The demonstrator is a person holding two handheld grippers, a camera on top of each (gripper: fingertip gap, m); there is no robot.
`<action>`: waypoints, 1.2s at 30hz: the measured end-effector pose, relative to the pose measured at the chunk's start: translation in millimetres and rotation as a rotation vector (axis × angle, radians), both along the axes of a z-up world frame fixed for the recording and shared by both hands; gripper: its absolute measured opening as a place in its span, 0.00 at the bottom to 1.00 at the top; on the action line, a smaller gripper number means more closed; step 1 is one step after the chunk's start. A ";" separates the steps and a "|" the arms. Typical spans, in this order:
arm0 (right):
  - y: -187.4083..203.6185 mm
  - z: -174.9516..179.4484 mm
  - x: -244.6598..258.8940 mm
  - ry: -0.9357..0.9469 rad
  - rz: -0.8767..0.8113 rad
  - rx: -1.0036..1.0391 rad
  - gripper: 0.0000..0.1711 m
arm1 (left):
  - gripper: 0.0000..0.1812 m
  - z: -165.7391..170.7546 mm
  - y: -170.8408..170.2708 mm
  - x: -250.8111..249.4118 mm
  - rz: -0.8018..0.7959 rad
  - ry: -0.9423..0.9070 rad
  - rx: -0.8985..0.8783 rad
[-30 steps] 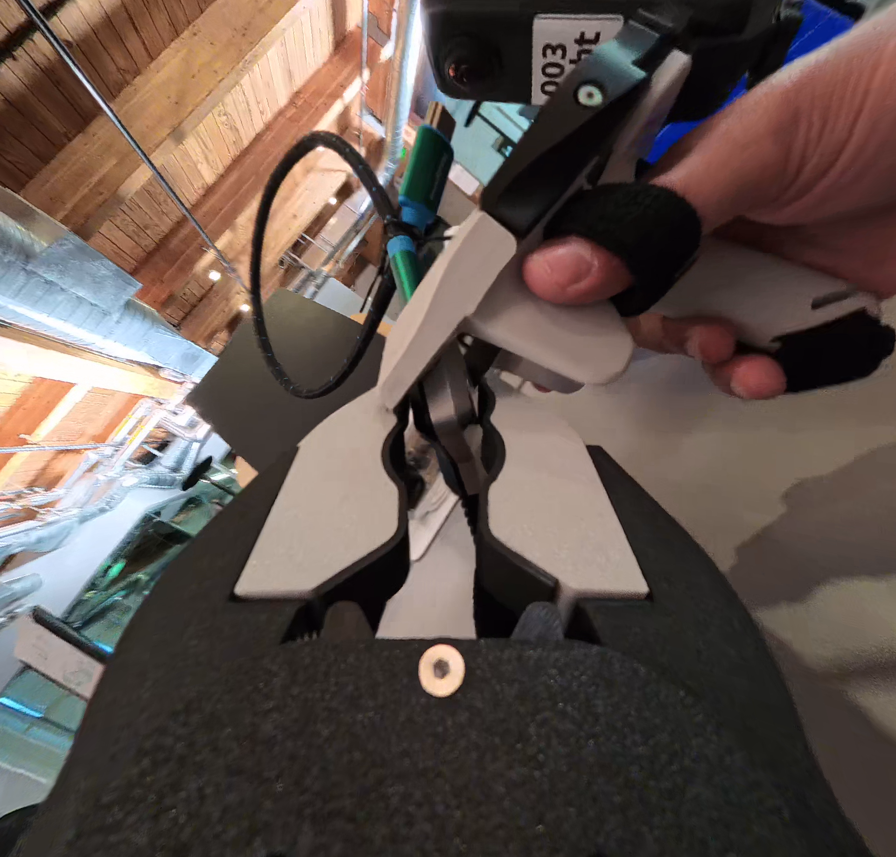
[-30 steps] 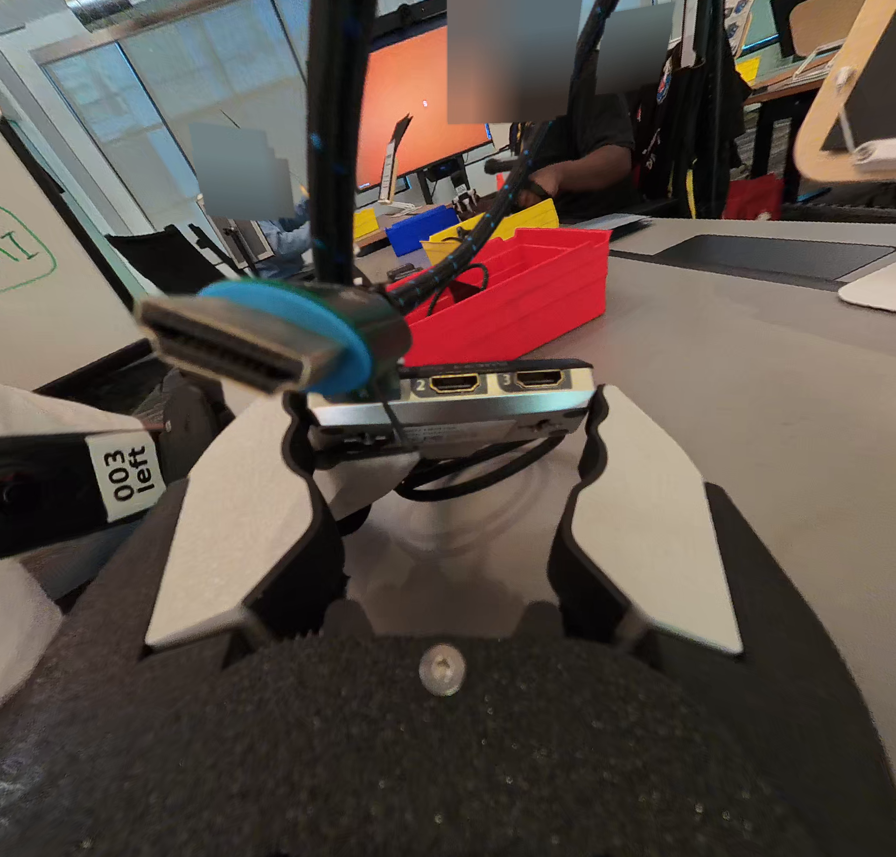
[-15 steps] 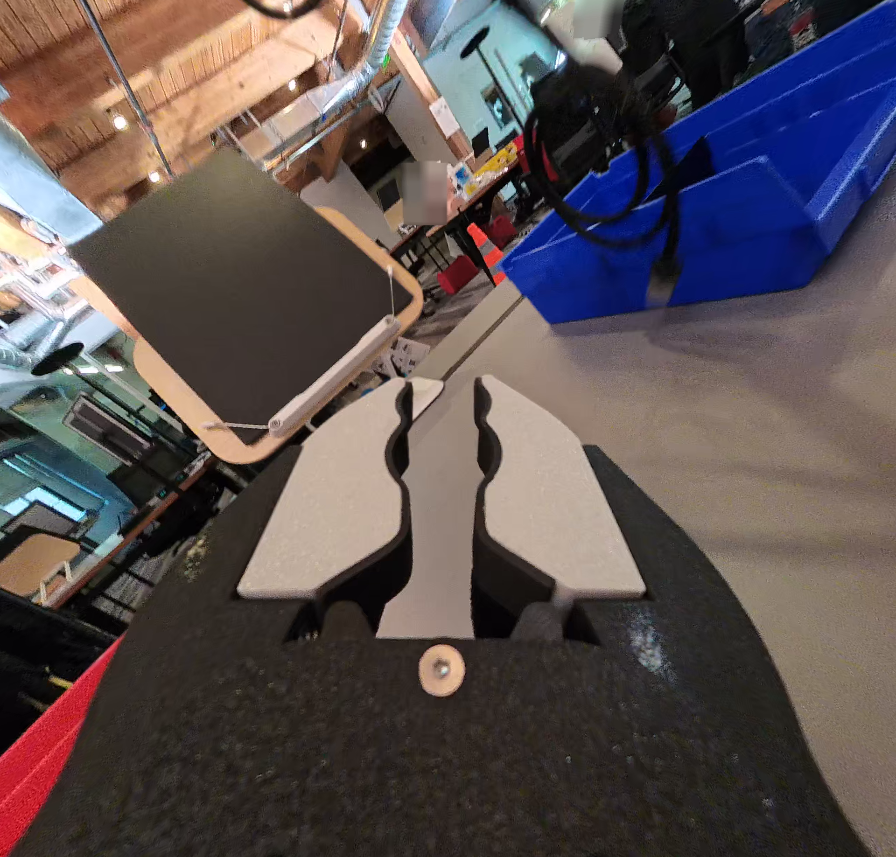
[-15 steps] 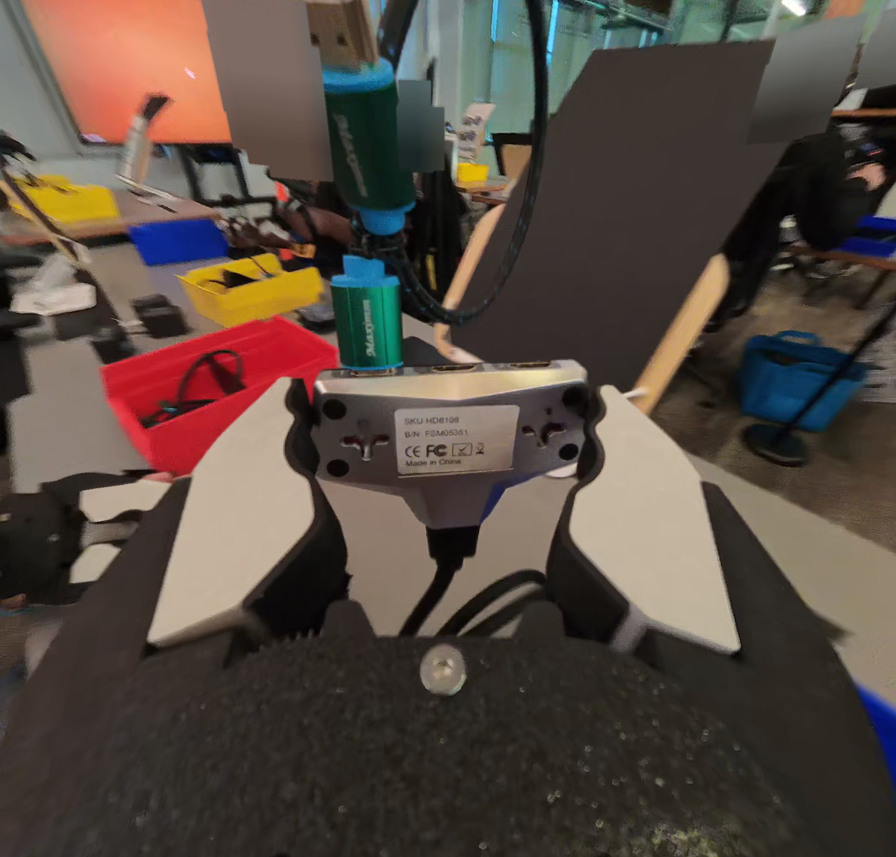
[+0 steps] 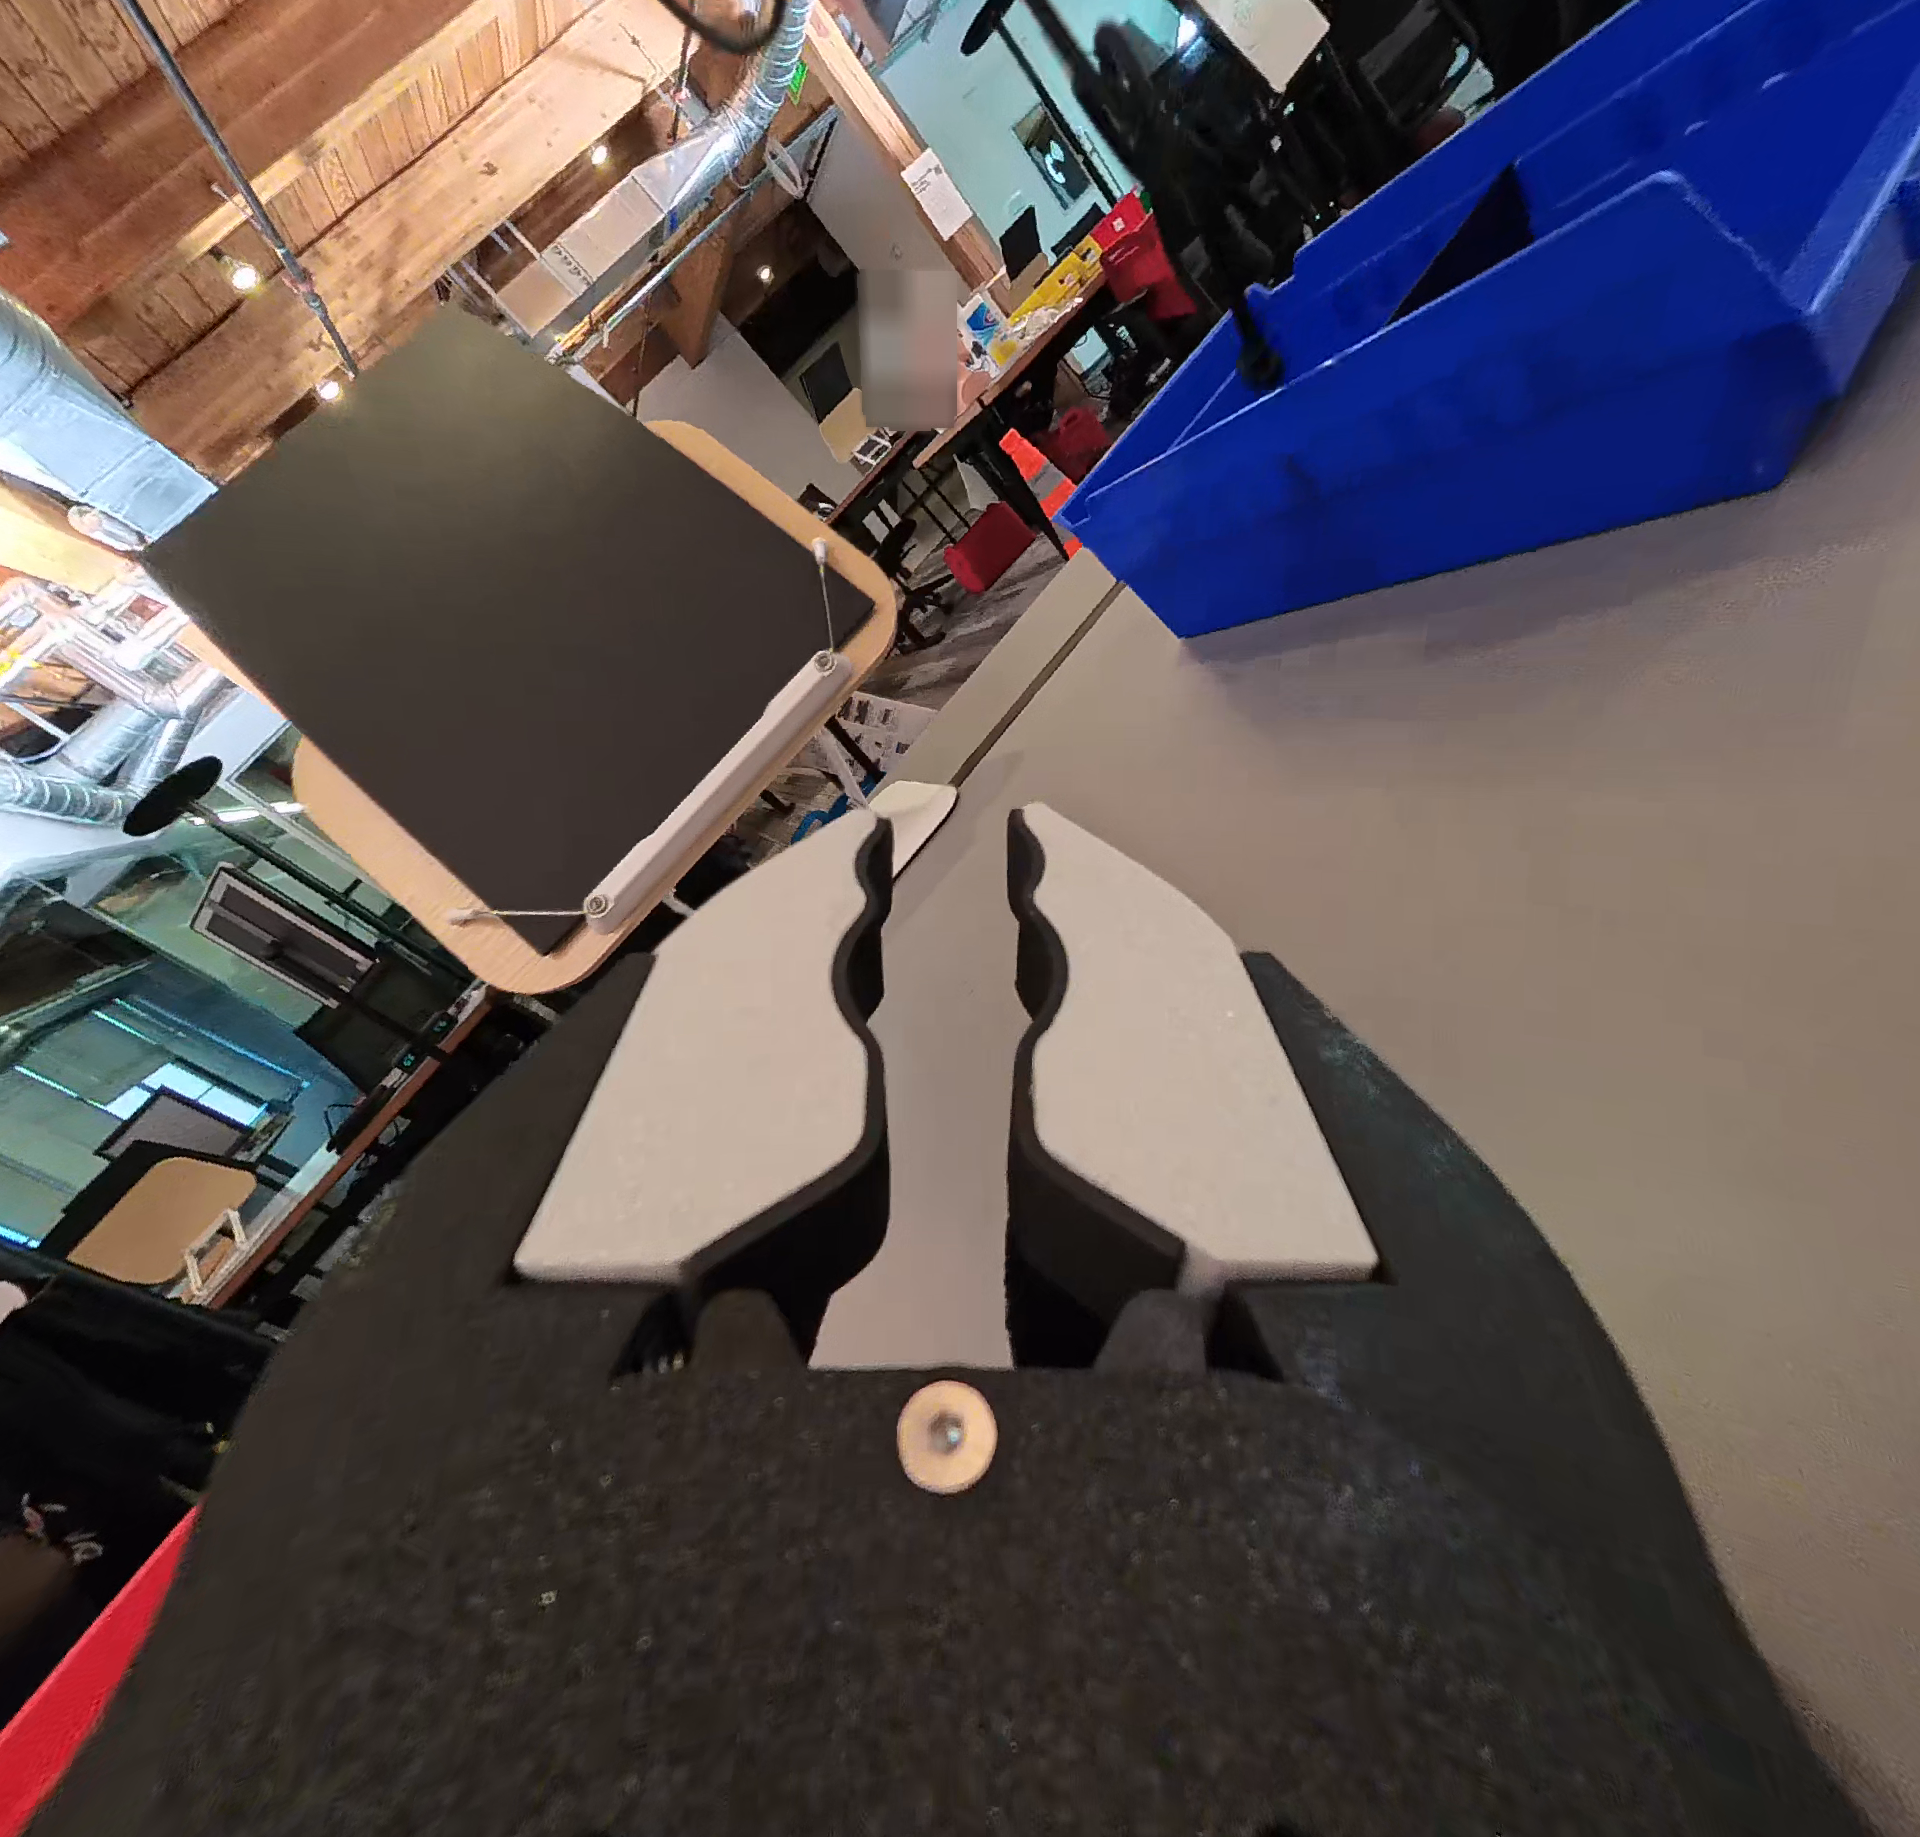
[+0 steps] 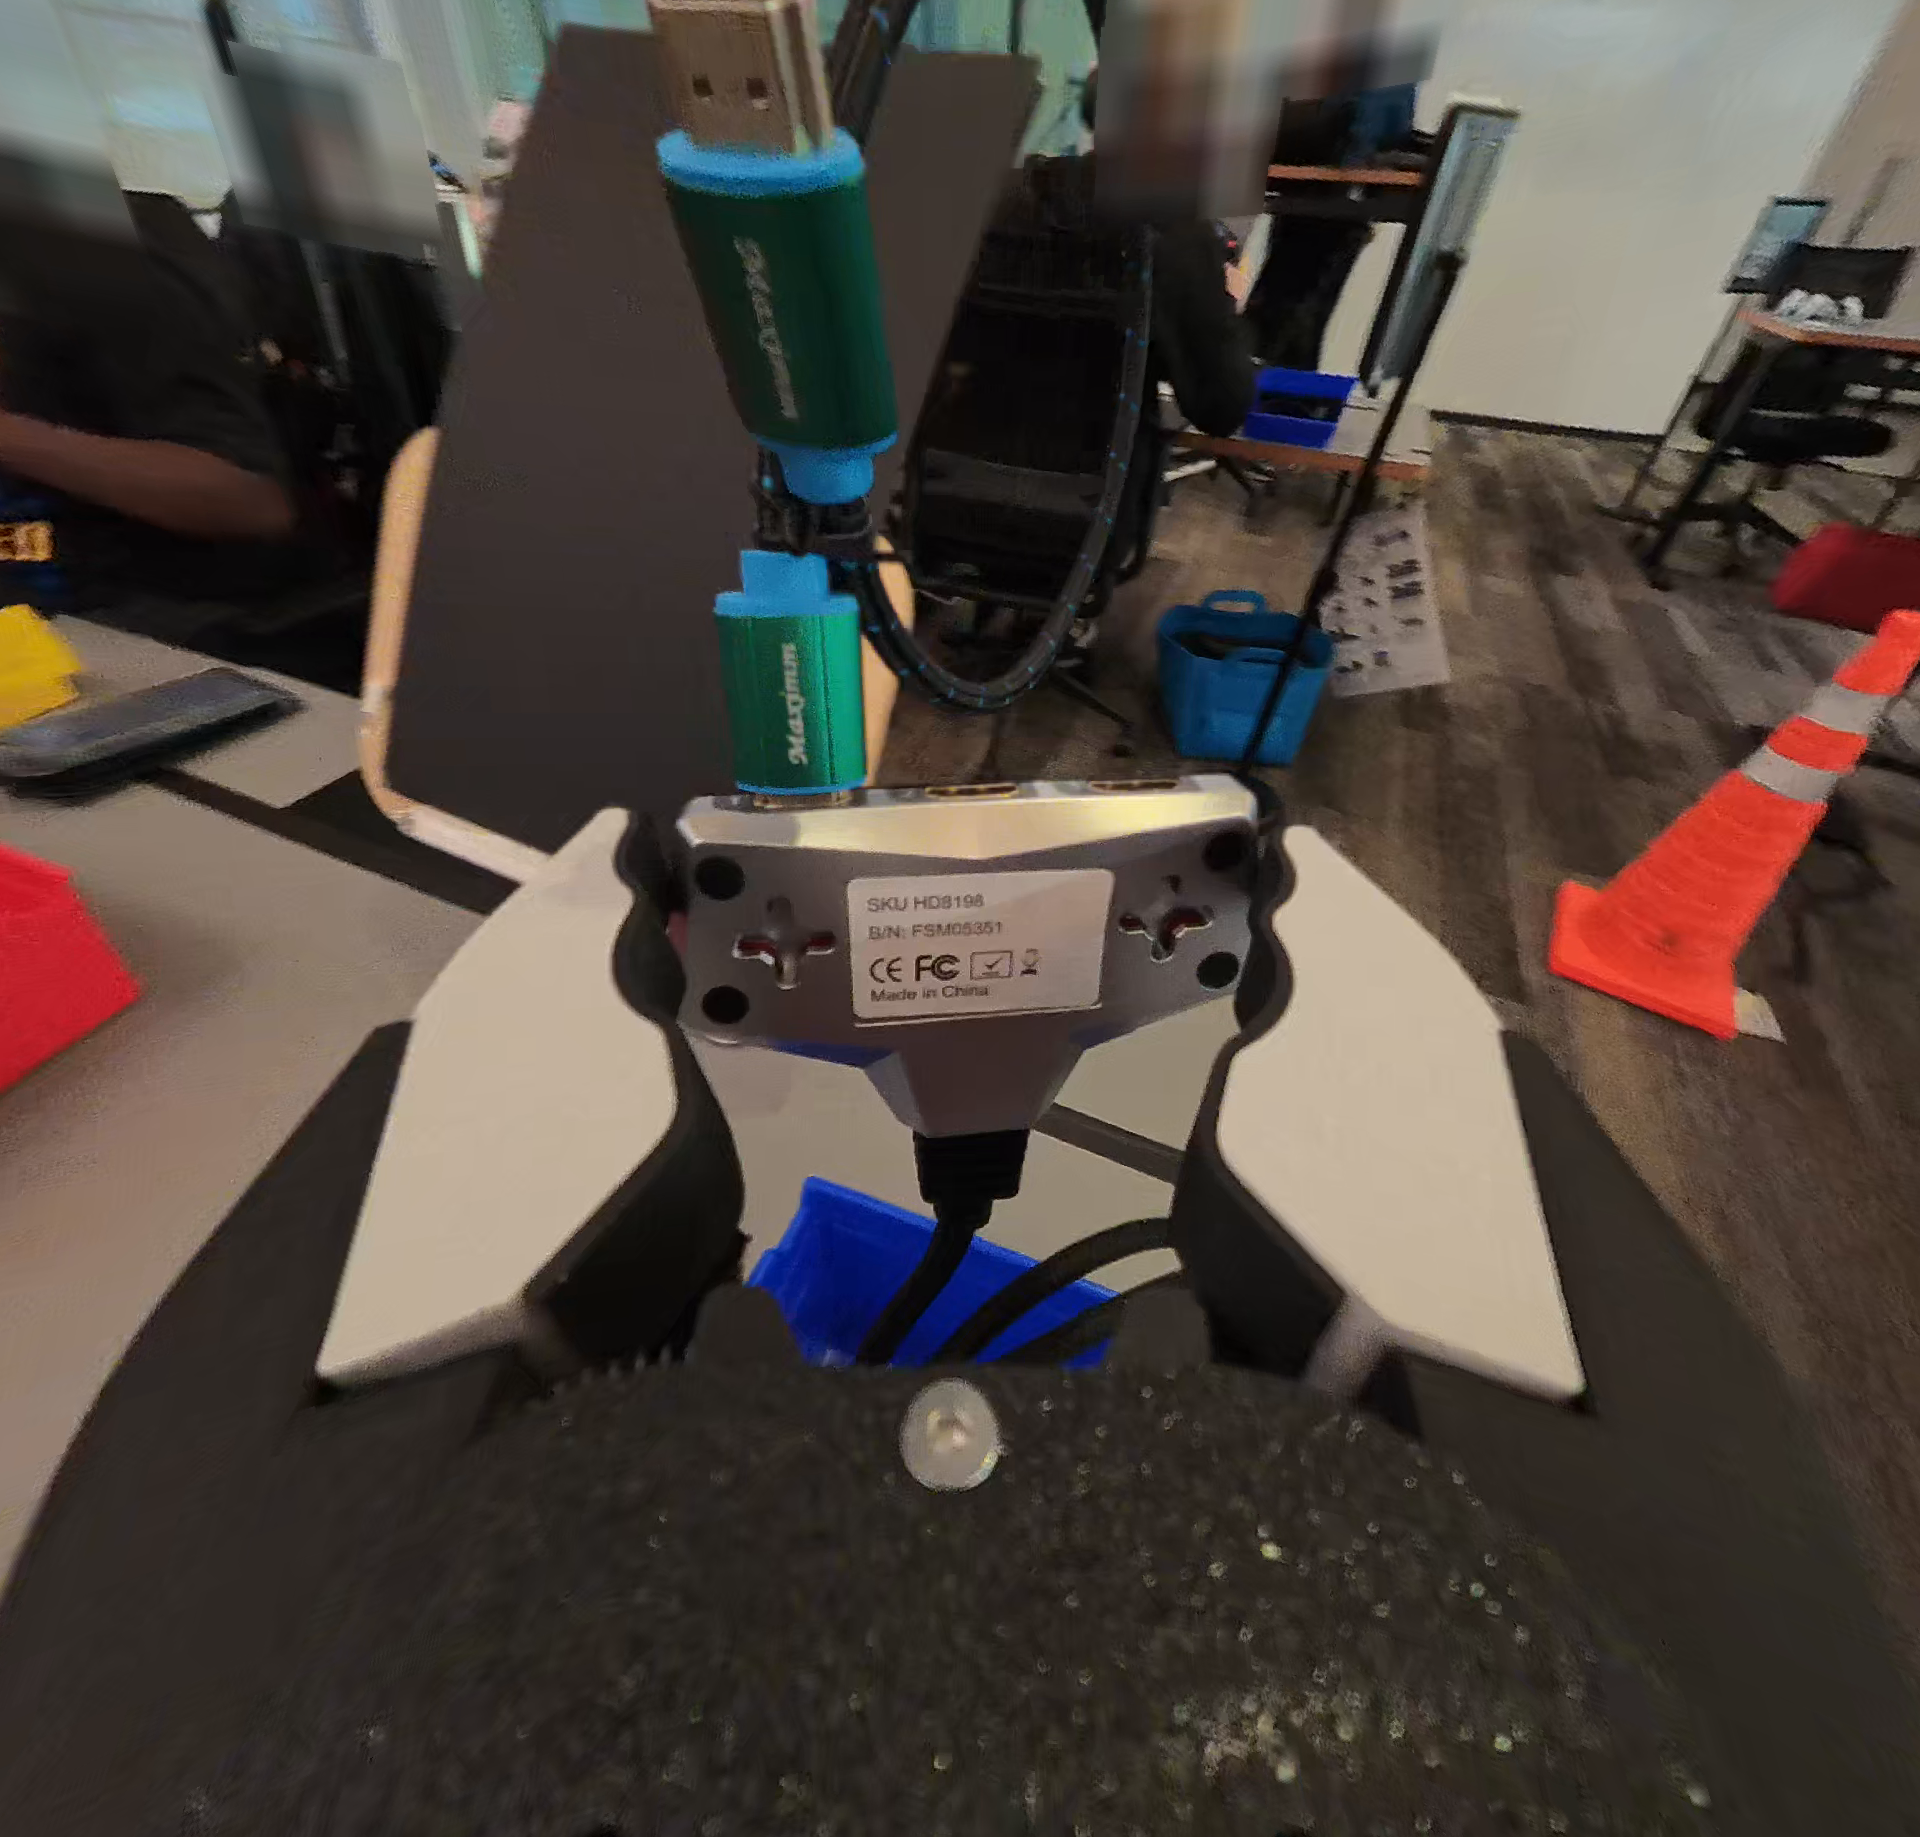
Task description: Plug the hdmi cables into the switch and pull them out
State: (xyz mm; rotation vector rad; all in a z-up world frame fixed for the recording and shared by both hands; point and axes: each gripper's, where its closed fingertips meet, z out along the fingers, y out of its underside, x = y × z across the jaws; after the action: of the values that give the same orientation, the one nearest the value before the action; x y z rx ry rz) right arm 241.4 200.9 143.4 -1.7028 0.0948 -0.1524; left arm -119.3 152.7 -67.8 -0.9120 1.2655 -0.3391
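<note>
My right gripper point(image 6: 956, 837) is shut on the silver HDMI switch point(image 6: 966, 852), held off the table with its labelled underside facing the camera. A green HDMI plug with blue collars point(image 6: 792, 691) sits in the switch's left port. The two ports to its right are empty. A second green plug point(image 6: 781, 301) hangs free above it, metal end up, on a black-blue braided cable point(image 6: 1039, 644). The switch's own black lead runs down between my fingers. My left gripper point(image 5: 948, 831) is low over the grey table point(image 5: 1455, 852), jaws a narrow gap apart, empty.
A blue bin point(image 5: 1558, 333) stands on the table ahead right of my left gripper, with a black cable hanging over it. A black panel with a wooden rim point(image 5: 499, 624) stands at the table's edge. A red bin point(image 6: 42, 966), a phone point(image 6: 135, 717) and an orange cone point(image 6: 1745, 852) show.
The plug my left gripper held went into the switch's left port. My left gripper let go and swung away to the bare table. My right gripper tipped the switch underside up and turned right.
</note>
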 end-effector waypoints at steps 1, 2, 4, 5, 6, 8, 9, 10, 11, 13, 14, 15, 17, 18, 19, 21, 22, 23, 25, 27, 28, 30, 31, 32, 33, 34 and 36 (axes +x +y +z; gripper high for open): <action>1.2 -13.4 5.4 0.010 -0.022 0.007 0.62 | 0.11 -0.9 -0.5 1.2 0.001 0.004 0.007; 0.5 -28.3 9.2 0.027 -0.043 0.012 0.62 | 0.11 -1.4 -1.1 2.0 0.002 0.008 0.015; -4.8 -63.5 15.0 0.055 -0.087 -0.002 0.62 | 0.11 0.2 -1.7 -0.8 0.005 0.014 0.035; -9.1 -81.0 16.5 0.080 -0.098 -0.014 0.62 | 0.11 0.7 -2.3 -1.1 0.008 0.013 0.044; -13.8 -97.3 16.7 0.122 -0.098 -0.021 0.62 | 0.11 2.4 -3.9 -2.0 0.010 0.008 0.049; -24.5 -128.5 19.3 0.217 -0.115 -0.052 0.62 | 0.11 4.1 -4.9 -2.9 0.009 -0.002 0.047; -29.5 -143.5 21.3 0.268 -0.122 -0.075 0.62 | 0.11 4.2 -4.6 -2.9 0.009 -0.004 0.044; -33.6 -153.9 22.9 0.328 -0.123 -0.072 0.62 | 0.11 3.8 -4.5 -3.2 0.008 -0.004 0.041; -36.8 -161.5 24.3 0.399 -0.118 -0.064 0.62 | 0.11 3.9 -4.7 -4.2 0.009 -0.004 0.041; -39.4 -183.0 26.9 0.541 -0.110 -0.134 0.62 | 0.11 4.3 -5.1 -6.0 0.011 -0.004 0.046; -39.1 -198.8 25.7 0.604 -0.102 -0.211 0.62 | 0.10 4.5 -5.6 -6.7 0.013 -0.002 0.053; -39.9 -215.2 26.6 0.640 -0.113 -0.298 0.62 | 0.10 4.4 -6.2 -7.6 0.015 0.001 0.060; -38.9 -228.1 31.8 0.702 -0.118 -0.370 0.62 | 0.10 1.1 -6.5 -8.3 0.017 0.014 0.068; -38.5 -233.9 33.4 0.716 -0.123 -0.425 0.62 | 0.10 -0.8 -6.1 -7.9 0.018 0.022 0.071; -37.5 -239.4 33.5 0.713 -0.122 -0.483 0.62 | 0.10 -2.5 -5.7 -7.2 0.019 0.030 0.072; -36.9 -253.4 34.2 0.687 -0.139 -0.608 0.61 | 0.10 -4.5 -5.1 -6.9 0.020 0.041 0.072; -35.8 -261.8 32.7 0.682 -0.131 -0.666 0.62 | 0.10 -5.4 -4.8 -6.4 0.019 0.044 0.070; -34.9 -269.6 31.9 0.693 -0.132 -0.708 0.61 | 0.10 -5.9 -4.5 -6.0 0.019 0.047 0.069; -31.6 -281.6 31.7 0.707 -0.136 -0.763 0.61 | 0.10 -6.3 -4.8 -7.0 0.019 0.048 0.072; -26.0 -287.4 34.6 0.655 -0.155 -0.788 0.61 | 0.10 -6.9 -5.0 -7.6 0.021 0.049 0.073; -24.6 -290.8 35.3 0.602 -0.168 -0.821 0.62 | 0.10 -7.0 -4.8 -7.8 0.022 0.051 0.072; -26.3 -301.4 36.6 0.469 -0.201 -0.929 0.62 | 0.10 -6.4 -4.2 -7.9 0.022 0.057 0.070; -27.1 -306.1 41.8 0.383 -0.221 -0.961 0.62 | 0.10 -6.4 -3.9 -7.8 0.023 0.058 0.070; -25.6 -306.9 45.2 0.341 -0.235 -0.958 0.62 | 0.10 -6.5 -4.3 -7.8 0.023 0.056 0.072; -25.8 -307.8 44.3 0.351 -0.234 -0.970 0.62 | 0.10 -5.9 -4.7 -8.5 0.022 0.054 0.076; -26.4 -308.1 43.8 0.353 -0.225 -0.983 0.62 | 0.10 -5.4 -5.1 -8.8 0.022 0.055 0.080; -27.0 -308.4 43.4 0.352 -0.218 -0.986 0.62 | 0.10 -4.8 -6.9 -8.3 0.021 0.060 0.084</action>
State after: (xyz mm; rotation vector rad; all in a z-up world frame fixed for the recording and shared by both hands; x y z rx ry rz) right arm 284.8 173.9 -165.0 -2.6907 0.5391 -0.0549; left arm -127.6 145.8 -72.7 -0.8679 1.3147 -0.2418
